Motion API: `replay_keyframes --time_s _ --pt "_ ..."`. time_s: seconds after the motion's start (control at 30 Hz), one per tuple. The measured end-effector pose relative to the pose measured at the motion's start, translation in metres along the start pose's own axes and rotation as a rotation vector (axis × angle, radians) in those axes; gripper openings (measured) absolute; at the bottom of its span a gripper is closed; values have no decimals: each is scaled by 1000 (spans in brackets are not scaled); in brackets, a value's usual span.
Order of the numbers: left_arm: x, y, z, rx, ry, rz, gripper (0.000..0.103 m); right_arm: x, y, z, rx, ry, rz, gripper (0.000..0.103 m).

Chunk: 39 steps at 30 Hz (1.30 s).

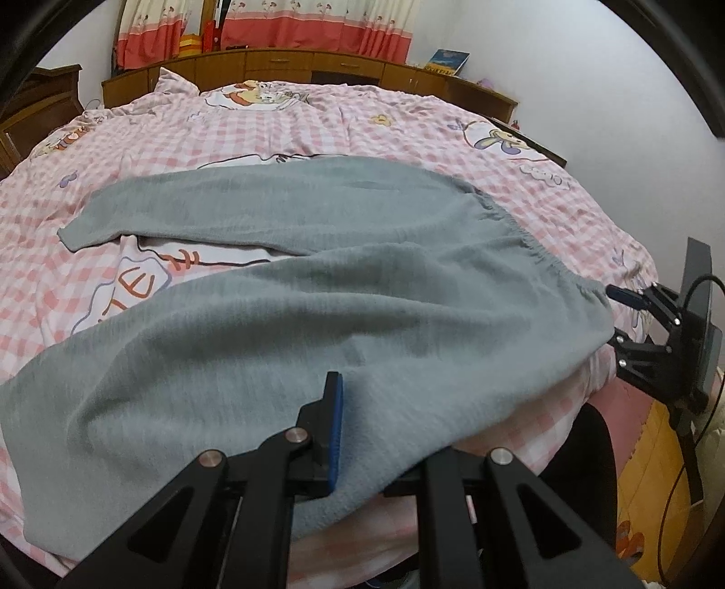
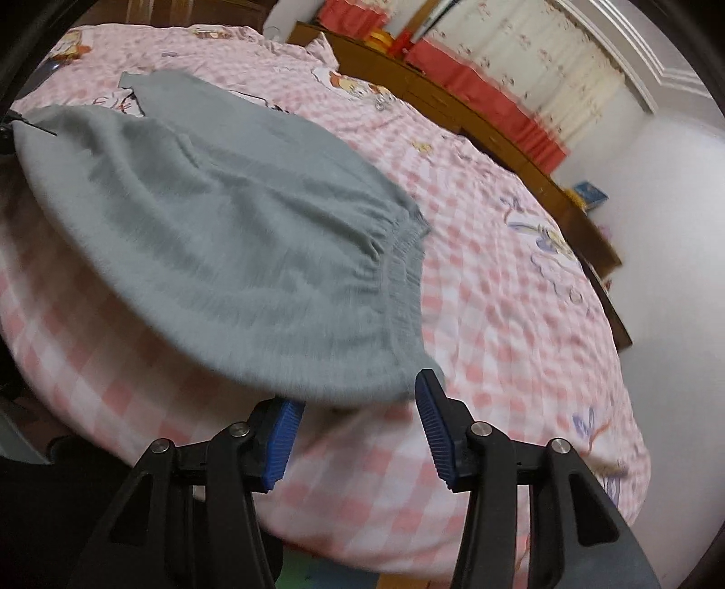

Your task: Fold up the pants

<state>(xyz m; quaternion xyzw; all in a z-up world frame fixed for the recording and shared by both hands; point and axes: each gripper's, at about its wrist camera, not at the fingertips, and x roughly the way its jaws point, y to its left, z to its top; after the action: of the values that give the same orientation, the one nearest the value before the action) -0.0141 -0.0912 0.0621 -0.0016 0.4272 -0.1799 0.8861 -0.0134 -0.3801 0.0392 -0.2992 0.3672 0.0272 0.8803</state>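
Note:
Grey knit pants (image 1: 344, 281) lie spread on the pink checked bed, legs to the left, elastic waistband (image 1: 525, 231) to the right. My left gripper (image 1: 371, 430) is open at the near leg's edge; cloth lies over its right finger and the left blue pad (image 1: 334, 435) shows. My right gripper (image 2: 358, 417) is open at the near waist corner (image 2: 385, 380), whose hem hangs between the blue pads (image 2: 432, 421). It also shows in the left wrist view (image 1: 611, 312), at the waistband end.
The bed (image 2: 521, 317) has a pink checked cartoon sheet. A wooden headboard cabinet (image 1: 317, 63) with red and white curtains (image 1: 272, 22) runs along the far side. The bed's near edge drops to the floor (image 1: 652, 475) at the right.

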Motion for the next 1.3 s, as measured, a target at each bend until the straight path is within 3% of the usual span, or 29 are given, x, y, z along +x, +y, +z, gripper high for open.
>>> replay_keyframes --time_s 0.03,0.07,0.1,0.13,0.2,0.3,0.37,0.4,0.43,0.6,0.7,0.83,1.03,1.3 --pt "0 1 -1 -2 0 2 14 3 0 1 7 -2 19 43" --pt "0 2 -3 -3 -4 17 18 8 -2 2 38 7 46 31" --pt "0 4 -4 0 -5 29 28 13 -5 1 88 19 65 17" --pt "1 6 -7 6 -7 52 41 15 -9 1 126 22 68 12" --pt "4 10 -13 17 -11 121 54 13 -23 -1 258 -25 90 8" --pt "9 20 -23 19 -17 241 58 0 -39 3 393 -89 101 7" --pt "7 27 -29 -1 -45 271 53 -9 -45 9 425 -125 92 7" --pt "3 30 -31 -10 -61 260 24 -12 -45 13 431 -137 89 7" --pt "-1 33 -31 -17 -68 224 7 -15 -45 16 434 -147 83 7" --pt "-43 29 -25 -11 -102 87 5 -15 -46 27 437 -145 48 7" --pt "-72 9 -22 61 -134 -4 5 -14 -48 25 453 -135 28 7" --pt "-86 -10 -24 88 -113 -113 5 -21 -66 19 536 -149 14 7" --pt "-95 -19 -1 114 -152 -106 5 -18 -82 32 545 -168 11 7" --pt "-82 19 81 70 -203 14 5 25 -92 97 482 -175 28 7"
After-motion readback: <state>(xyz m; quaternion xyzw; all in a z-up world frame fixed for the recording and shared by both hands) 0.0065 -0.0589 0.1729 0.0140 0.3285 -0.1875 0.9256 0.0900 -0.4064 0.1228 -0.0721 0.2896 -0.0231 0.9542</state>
